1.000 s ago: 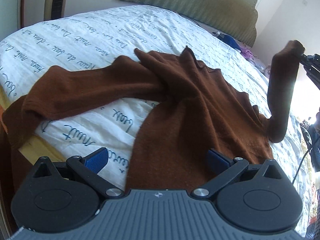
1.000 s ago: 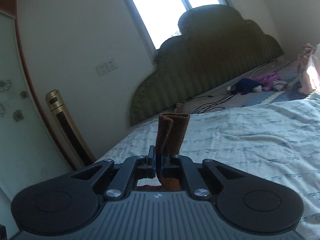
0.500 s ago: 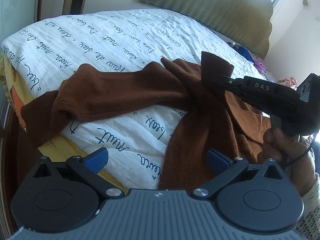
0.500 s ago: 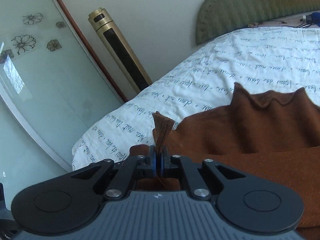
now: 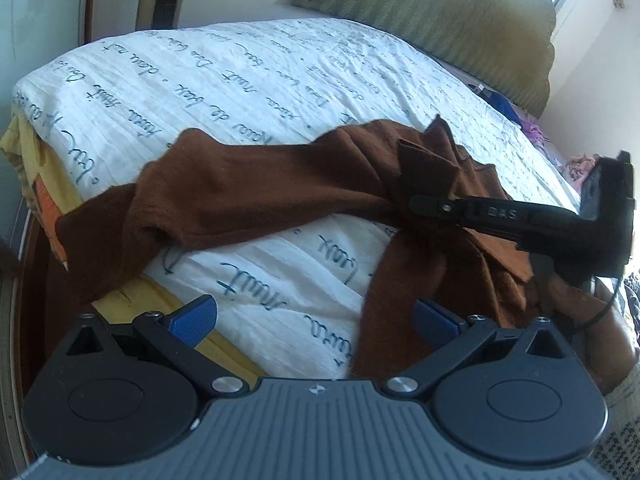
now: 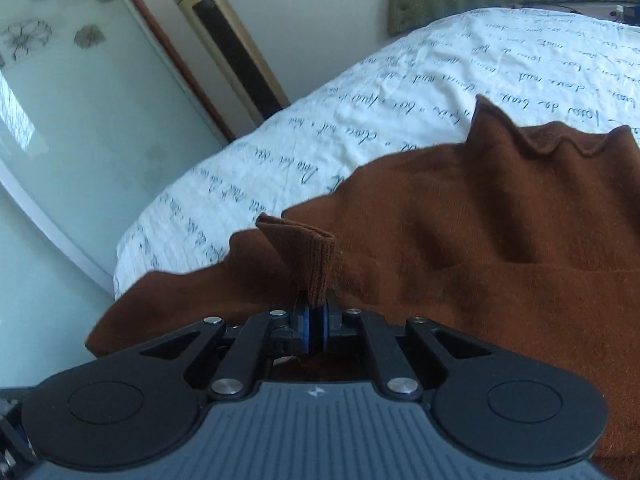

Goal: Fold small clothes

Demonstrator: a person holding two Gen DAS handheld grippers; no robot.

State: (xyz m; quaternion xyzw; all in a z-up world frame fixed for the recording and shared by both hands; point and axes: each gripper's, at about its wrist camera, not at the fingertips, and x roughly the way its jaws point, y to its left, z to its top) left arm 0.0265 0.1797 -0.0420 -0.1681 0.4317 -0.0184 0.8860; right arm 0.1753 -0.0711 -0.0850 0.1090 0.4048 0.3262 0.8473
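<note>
A brown sweater (image 5: 248, 196) (image 6: 480, 240) lies spread on the bed's white script-printed cover (image 5: 260, 80). One long sleeve runs left toward the bed's corner. My right gripper (image 5: 412, 200) (image 6: 315, 320) pinches the ribbed cuff (image 6: 308, 256) (image 5: 428, 168) of the other sleeve, low over the sweater's middle near the collar. Its jaws are opening, with the cuff still pressed between the blue pads. My left gripper (image 5: 316, 316) stands open near the bed's front edge, above the cover and the sweater's lower part, with nothing between its fingers.
A green padded headboard (image 5: 440, 12) closes the far end. A gold tower fan (image 6: 224, 36) and a frosted glass door (image 6: 60, 100) stand beside the bed. Yellow sheet (image 5: 36, 168) shows at the left corner. Loose clothes (image 5: 532, 132) lie far right. A hand (image 5: 580, 312) holds the right gripper.
The right gripper swung down and leftward, carrying the raised sleeve cuff from the right side over the sweater's body. The left gripper shifted a little; its jaws stayed open.
</note>
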